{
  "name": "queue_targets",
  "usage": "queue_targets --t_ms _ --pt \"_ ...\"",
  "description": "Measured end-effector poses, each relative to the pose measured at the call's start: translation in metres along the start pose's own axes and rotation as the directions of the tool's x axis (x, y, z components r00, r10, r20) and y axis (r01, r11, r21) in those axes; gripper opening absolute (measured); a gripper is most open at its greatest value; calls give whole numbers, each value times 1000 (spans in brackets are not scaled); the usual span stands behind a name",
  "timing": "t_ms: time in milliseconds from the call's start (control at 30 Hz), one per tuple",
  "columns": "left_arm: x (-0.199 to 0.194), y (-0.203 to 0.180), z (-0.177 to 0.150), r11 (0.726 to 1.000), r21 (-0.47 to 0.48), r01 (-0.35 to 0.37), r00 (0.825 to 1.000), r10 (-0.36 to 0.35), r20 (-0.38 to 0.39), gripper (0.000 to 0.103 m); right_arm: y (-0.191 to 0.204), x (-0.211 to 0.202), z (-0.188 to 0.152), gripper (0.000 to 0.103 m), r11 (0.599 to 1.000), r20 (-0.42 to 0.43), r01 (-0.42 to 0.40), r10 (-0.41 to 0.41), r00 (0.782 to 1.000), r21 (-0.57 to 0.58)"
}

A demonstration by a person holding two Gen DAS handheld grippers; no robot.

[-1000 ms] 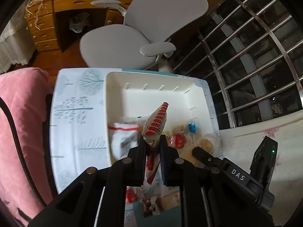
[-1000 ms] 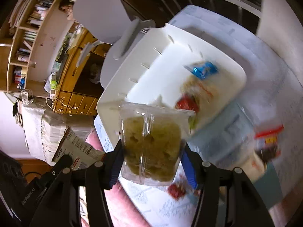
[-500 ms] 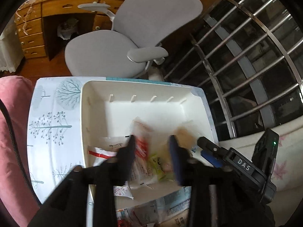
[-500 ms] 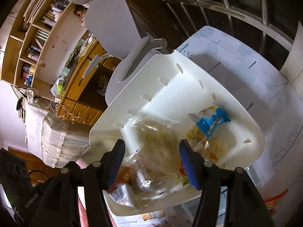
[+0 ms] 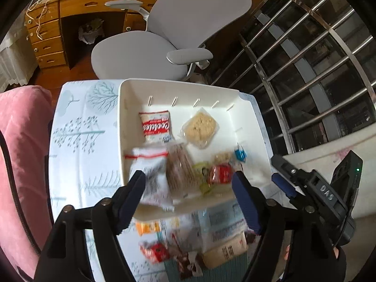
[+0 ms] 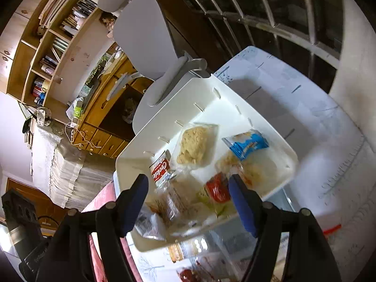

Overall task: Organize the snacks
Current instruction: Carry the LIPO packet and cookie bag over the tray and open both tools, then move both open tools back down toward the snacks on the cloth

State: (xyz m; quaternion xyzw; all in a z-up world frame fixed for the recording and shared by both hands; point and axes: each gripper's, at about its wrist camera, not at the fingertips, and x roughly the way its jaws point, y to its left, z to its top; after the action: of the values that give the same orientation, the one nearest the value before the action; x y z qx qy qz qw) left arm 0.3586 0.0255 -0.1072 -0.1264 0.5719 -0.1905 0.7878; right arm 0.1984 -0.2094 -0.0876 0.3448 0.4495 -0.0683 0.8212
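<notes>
1. The left hand-held gripper (image 5: 188, 185) has just been opening; its jaws stand wide over the white bin's (image 5: 249, 127) near edge, nothing gripped.
2. The right hand-held gripper (image 6: 188, 188) has likewise been opening and holds nothing.
3. The red-and-white cookie packet (image 5: 155, 126) lies flat near the bin's far left corner, long axis running far-to-near.
4. The clear-wrapped crumbly cake (image 5: 199, 128) lies just beside it.

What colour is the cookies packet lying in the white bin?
Red and white: the cookies packet has a red band with white lettering, clearest in the left wrist view.
</notes>
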Motion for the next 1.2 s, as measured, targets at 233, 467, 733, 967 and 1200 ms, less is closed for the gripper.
queue_targets --t_ms 233,467,733,967,1200 --pt "-41 8 -41 1000 -11 14 1000 -14 -5 82 -2 -54 -31 72 1000 66 -9 10 998 -13" --pt "-73 13 -93 999 10 34 999 -34 -12 82 -15 -102 -76 73 999 105 6 -10 994 45" --pt "-79 26 -154 999 24 30 999 -29 -45 82 -30 -130 -137 73 998 99 57 -60 993 25" --pt "-67 35 -194 999 40 -2 996 6 -94 82 -43 -134 -181 73 995 27 100 -101 995 14" --pt "-50 32 -213 998 54 -21 988 29 -149 82 -45 -133 -202 73 985 -8 153 -154 988 -85"
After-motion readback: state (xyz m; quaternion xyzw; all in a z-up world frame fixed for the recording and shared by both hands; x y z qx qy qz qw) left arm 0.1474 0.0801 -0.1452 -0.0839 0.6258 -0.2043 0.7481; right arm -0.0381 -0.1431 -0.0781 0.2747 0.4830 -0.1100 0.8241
